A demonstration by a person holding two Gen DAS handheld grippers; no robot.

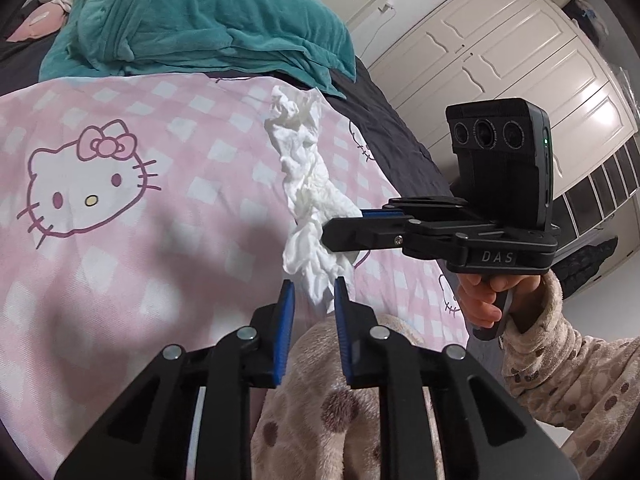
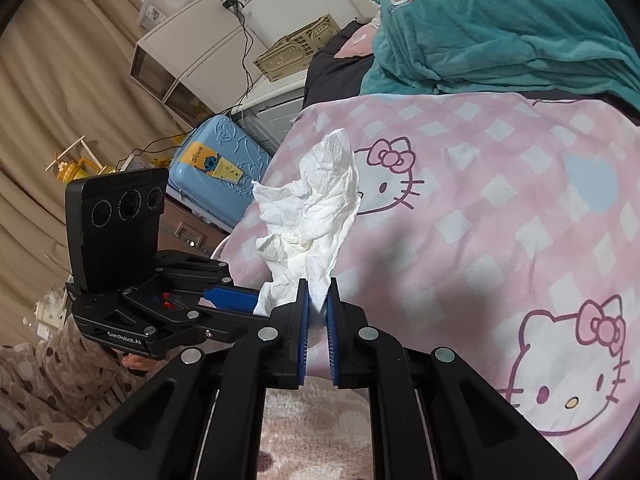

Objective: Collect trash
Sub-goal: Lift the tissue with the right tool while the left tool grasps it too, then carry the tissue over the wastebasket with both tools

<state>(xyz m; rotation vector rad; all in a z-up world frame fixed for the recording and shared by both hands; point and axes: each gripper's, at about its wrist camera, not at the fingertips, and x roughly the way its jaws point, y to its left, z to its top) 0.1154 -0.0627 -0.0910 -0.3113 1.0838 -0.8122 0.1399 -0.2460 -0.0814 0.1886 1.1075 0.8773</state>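
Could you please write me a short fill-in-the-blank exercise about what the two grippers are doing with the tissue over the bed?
1. The crumpled white tissue is clamped between the right gripper's ____ pads.
2. The left gripper has the tissue's ____ end between its fingers.
3. The pink checked blanket is printed with a cartoon ____.
4. The folded teal towel lies ____ the blanket.

Missing words: blue; lower; cat; beyond

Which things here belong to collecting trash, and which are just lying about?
Job: tissue, pinched by the right gripper, with the left gripper around its lower end.
Lying about: teal blanket, pink duvet, blue suitcase, crate.
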